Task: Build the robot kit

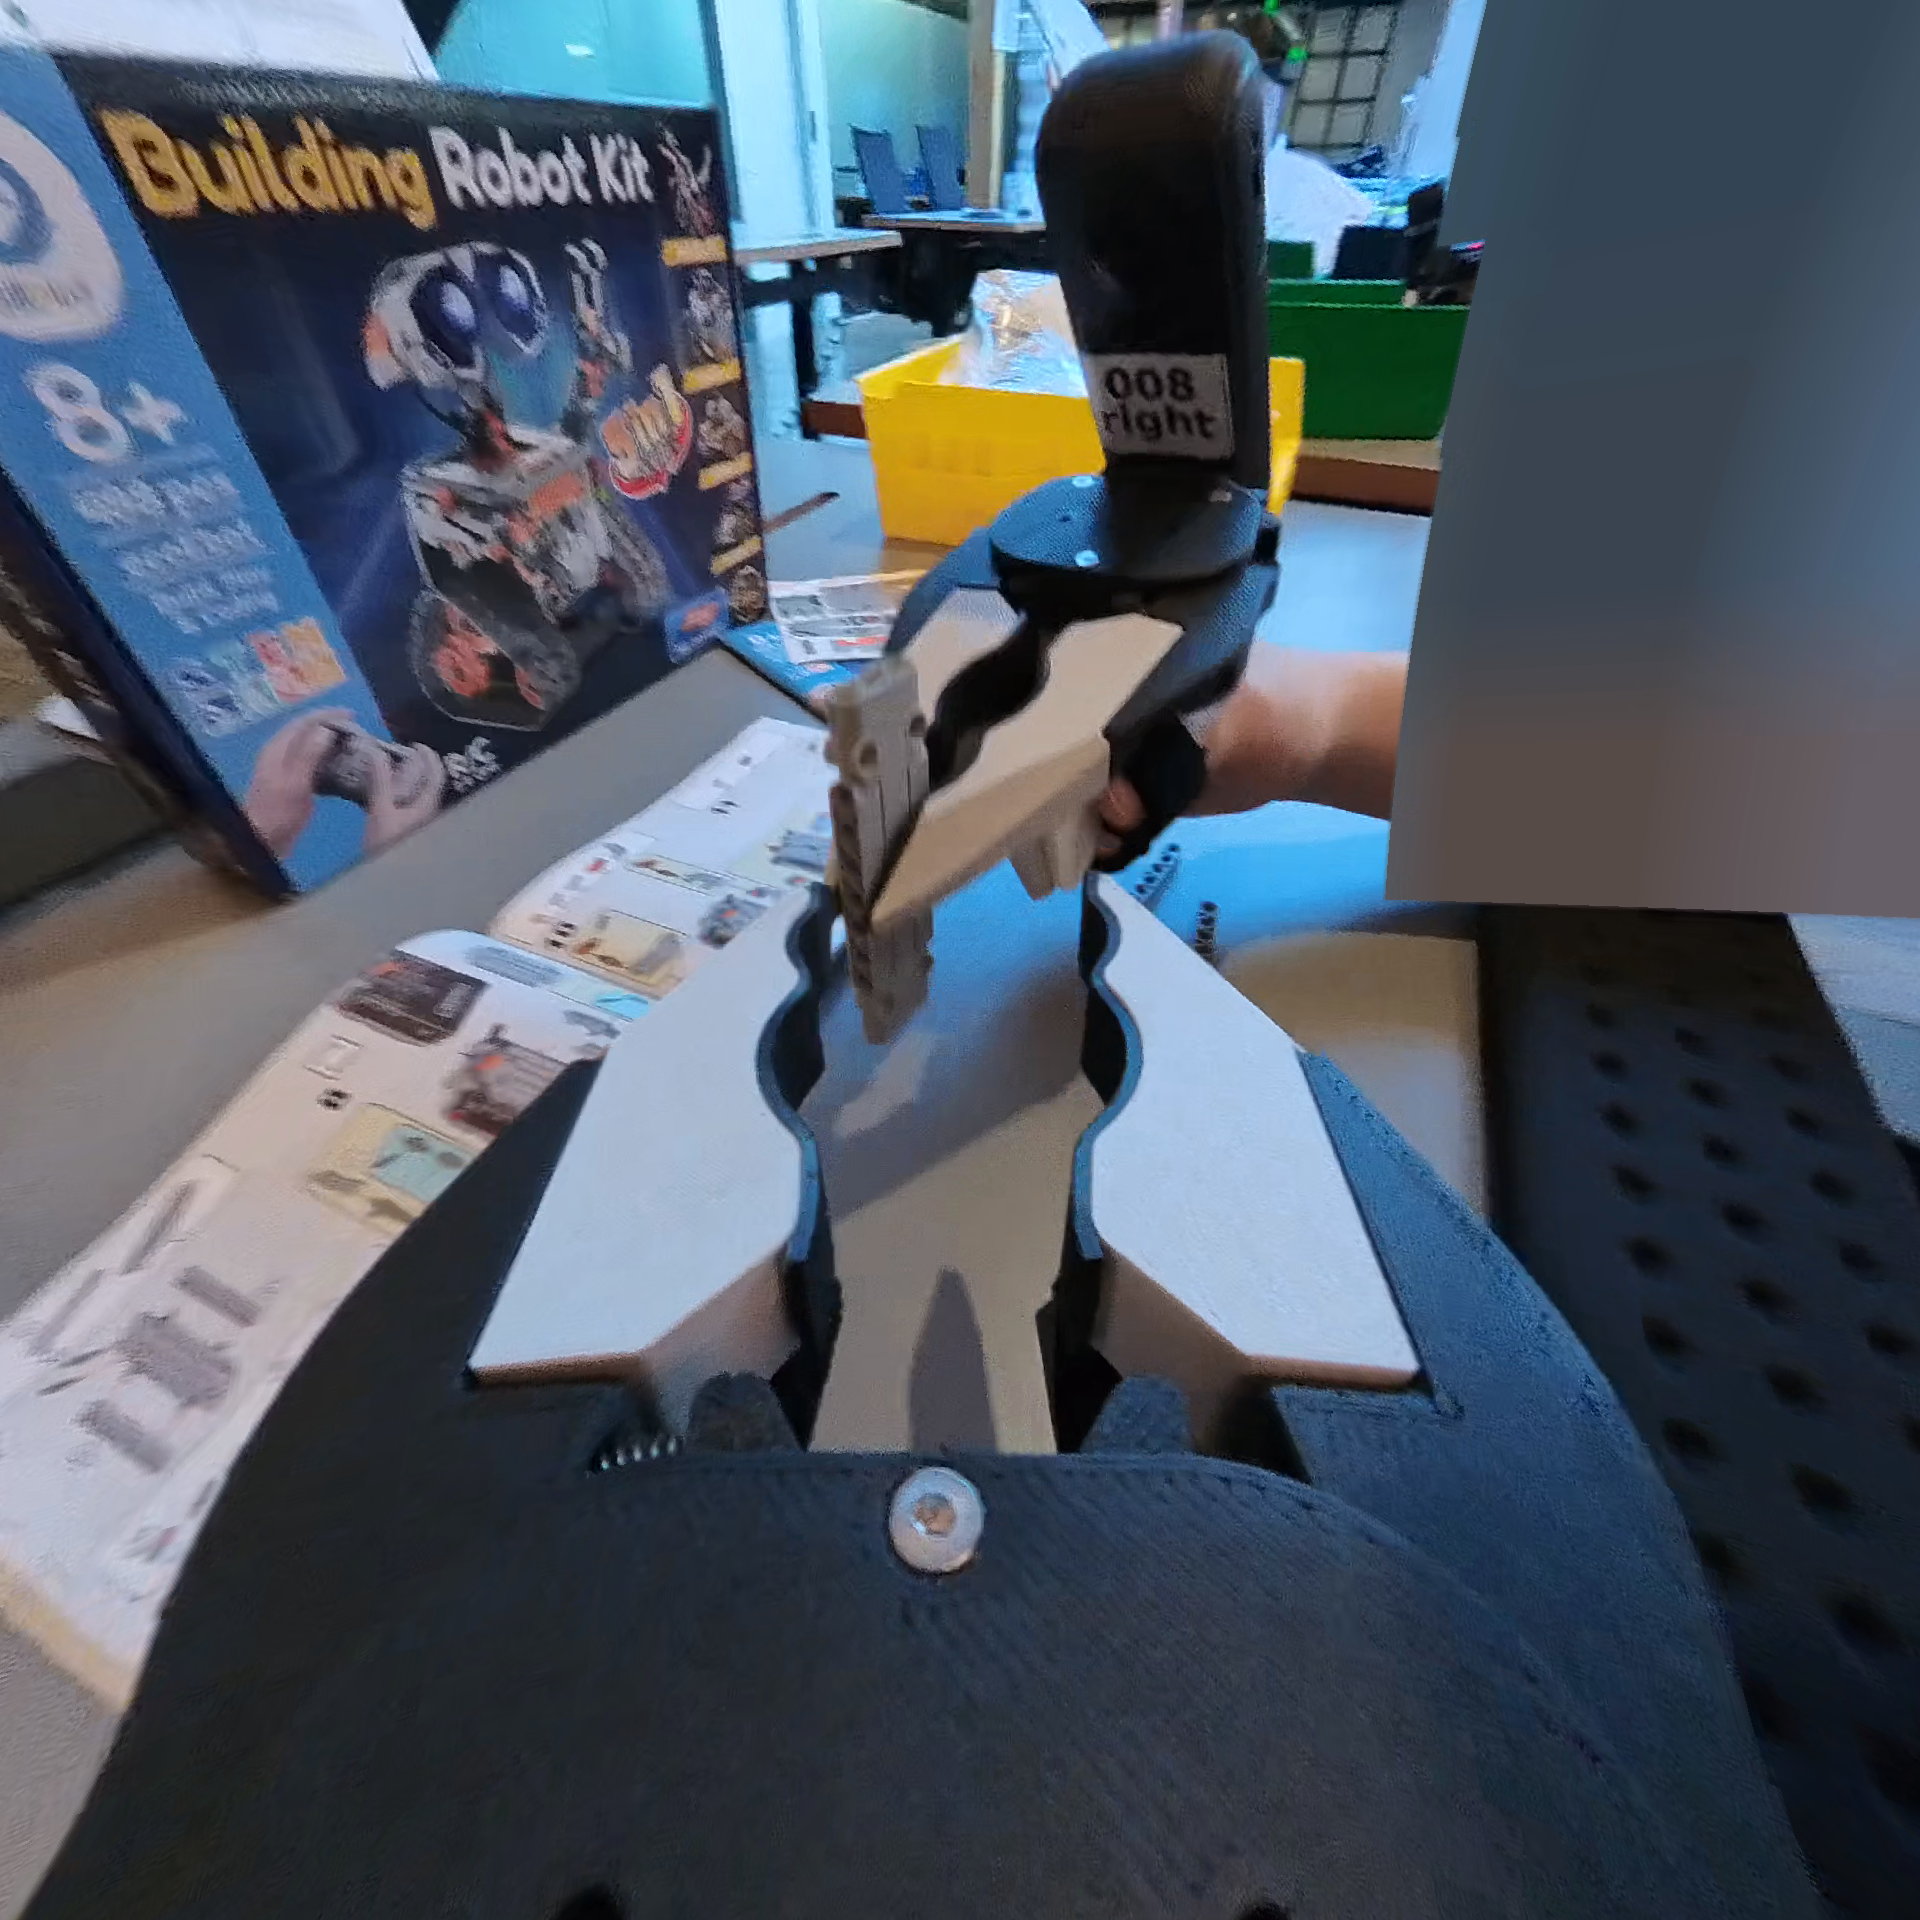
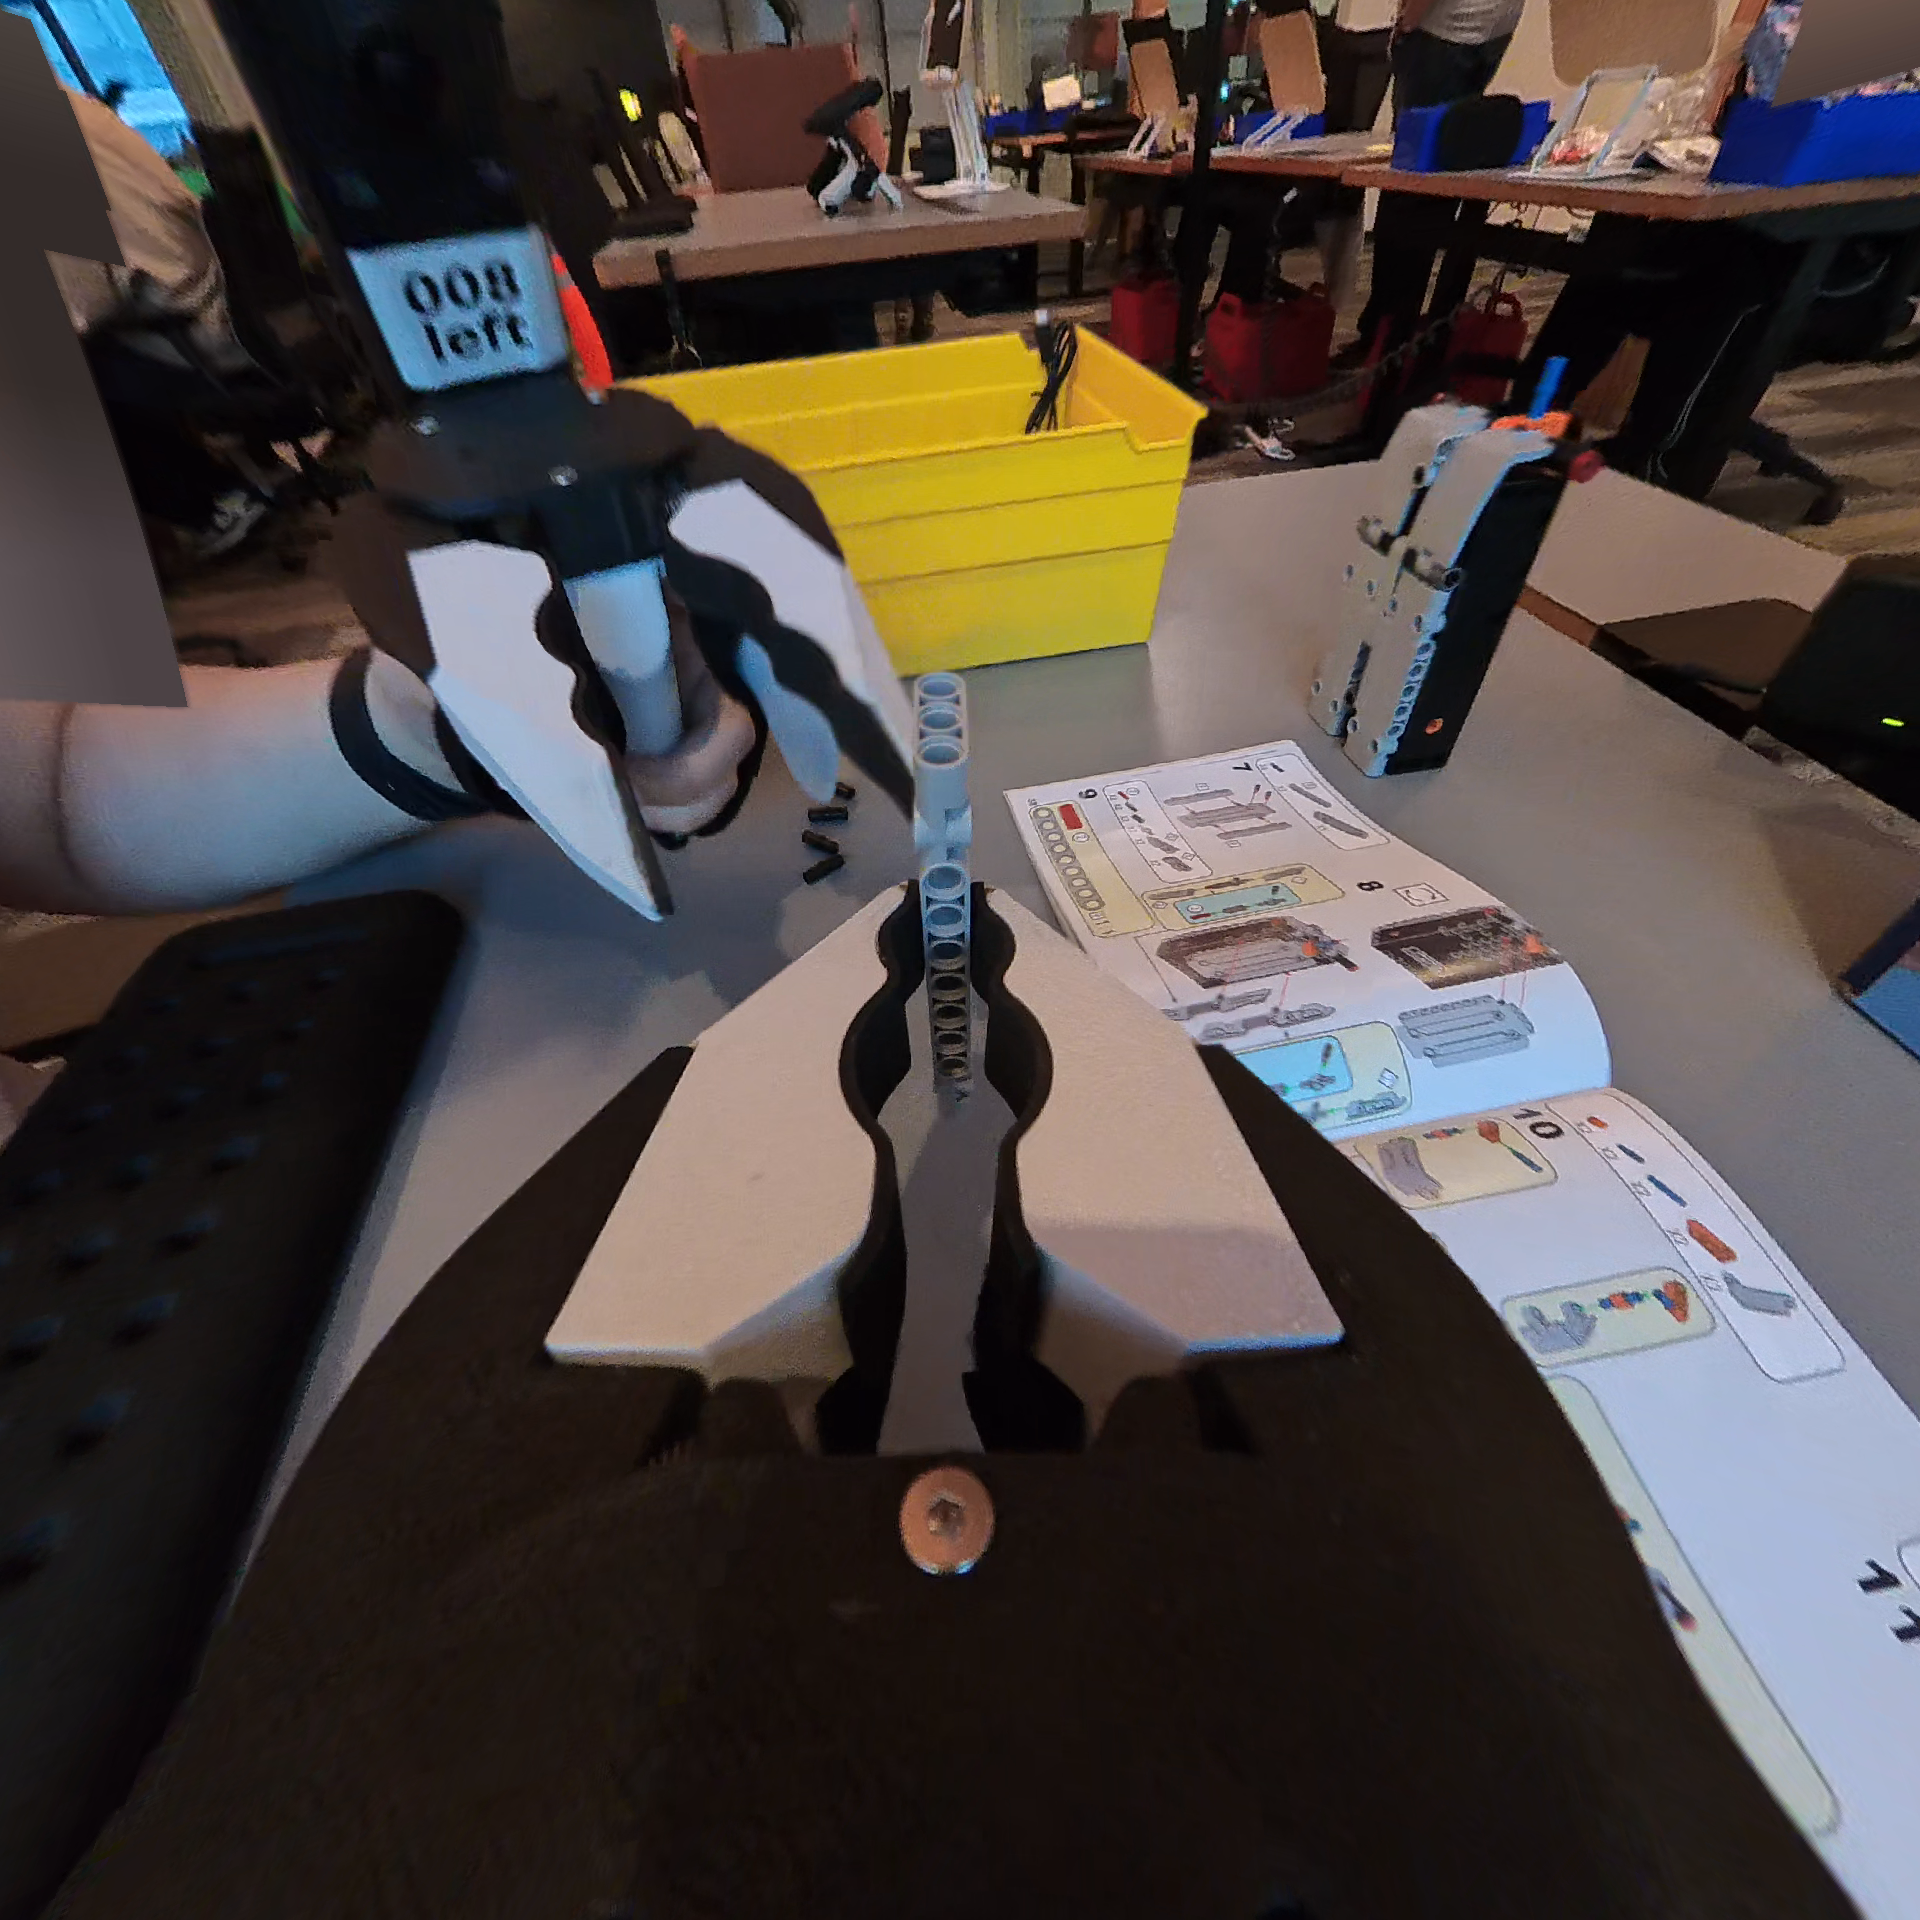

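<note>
Right tool clenched on grey beam, long axis upright; left tool released, empty, just beside it.

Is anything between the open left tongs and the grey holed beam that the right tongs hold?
Nothing visible. The left tongs stand open, and the grey beam, clamped in the right tongs, hangs just ahead of their tips with only bare table beneath the gap.
</note>
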